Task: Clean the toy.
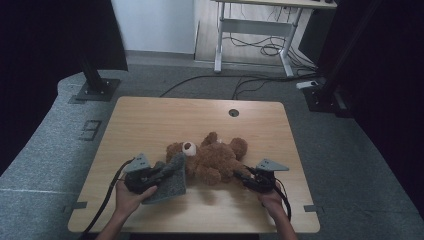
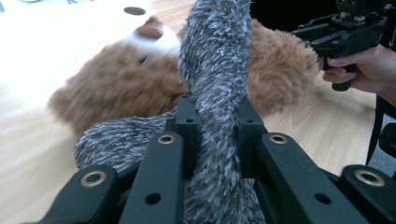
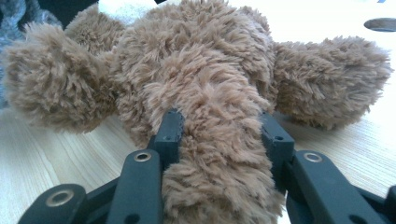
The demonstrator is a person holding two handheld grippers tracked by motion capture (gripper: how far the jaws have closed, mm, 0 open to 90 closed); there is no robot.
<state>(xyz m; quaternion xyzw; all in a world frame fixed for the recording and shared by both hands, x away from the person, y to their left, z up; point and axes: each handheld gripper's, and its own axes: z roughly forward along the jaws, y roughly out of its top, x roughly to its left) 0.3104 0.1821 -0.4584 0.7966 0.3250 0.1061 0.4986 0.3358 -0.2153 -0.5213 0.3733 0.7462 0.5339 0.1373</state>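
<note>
Teddy bear (image 1: 212, 157) lies on its back near the middle of the wooden counter (image 1: 150, 120), head toward your left, one leg stretched toward your right hand. At the left of the high view, your left tongs (image 1: 167, 172) are pinched tight on a fold of the grey fleece cloth (image 1: 172, 182), which stands lifted off the counter just beside the bear's head; in the left gripper view the cloth (image 2: 212, 84) rises twisted between the jaws and blocks much of your sight of the bear (image 2: 126, 79) behind it. That twist is your first risk: pulled across as it hangs, the fleece may drape as a rope rather than a sheet, or drag the bear's head sideways. The hold sits on a narrow bunch, so the pile could slip out under a sharp tug.

Moving right, the bear's body rests free on the wood, light enough to slide.

At the right, your right tongs (image 1: 245, 177) are clamped around a plush leg (image 3: 219, 154), the jaws sunk into the fur on both sides. Soft stuffing gives under pressure, so judge that hold as less firm than it looks; if both hands pull apart, the bear may spin on the leg or slip loose.
</note>
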